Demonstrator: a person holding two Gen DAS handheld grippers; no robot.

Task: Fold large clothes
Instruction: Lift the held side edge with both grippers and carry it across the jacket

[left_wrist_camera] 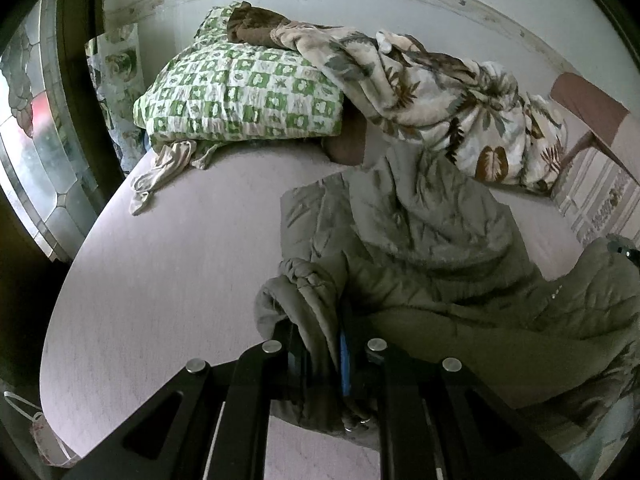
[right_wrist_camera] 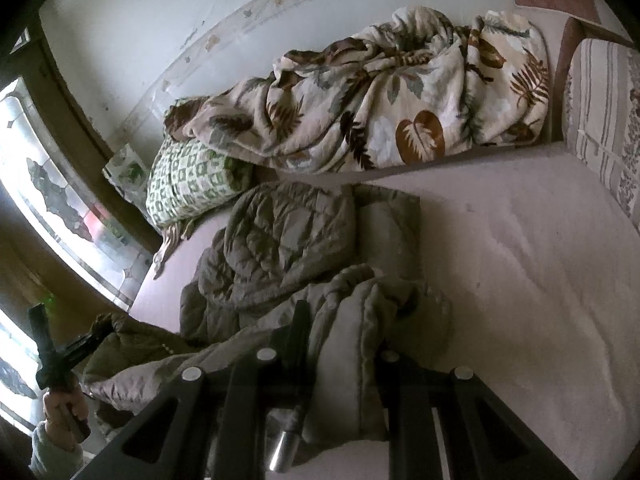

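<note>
A grey-olive quilted puffer jacket [left_wrist_camera: 432, 240] lies crumpled on the pale bed [left_wrist_camera: 180, 260]. My left gripper [left_wrist_camera: 324, 344] is shut on a bunched cuff or hem of the jacket near the bed's front edge. In the right wrist view the jacket [right_wrist_camera: 288, 240] spreads across the bed's left half. My right gripper [right_wrist_camera: 344, 332] is shut on another thick fold of the jacket. The left gripper [right_wrist_camera: 96, 330] also shows at the far left of the right wrist view, with jacket fabric in it.
A green checked pillow [left_wrist_camera: 240, 92] and a leaf-print blanket [left_wrist_camera: 460, 104] lie at the bed's far side against the wall. A small beige cloth [left_wrist_camera: 164, 172] lies by the pillow. A striped cushion [right_wrist_camera: 604, 128] is at the right. A window [right_wrist_camera: 60, 208] is at the left.
</note>
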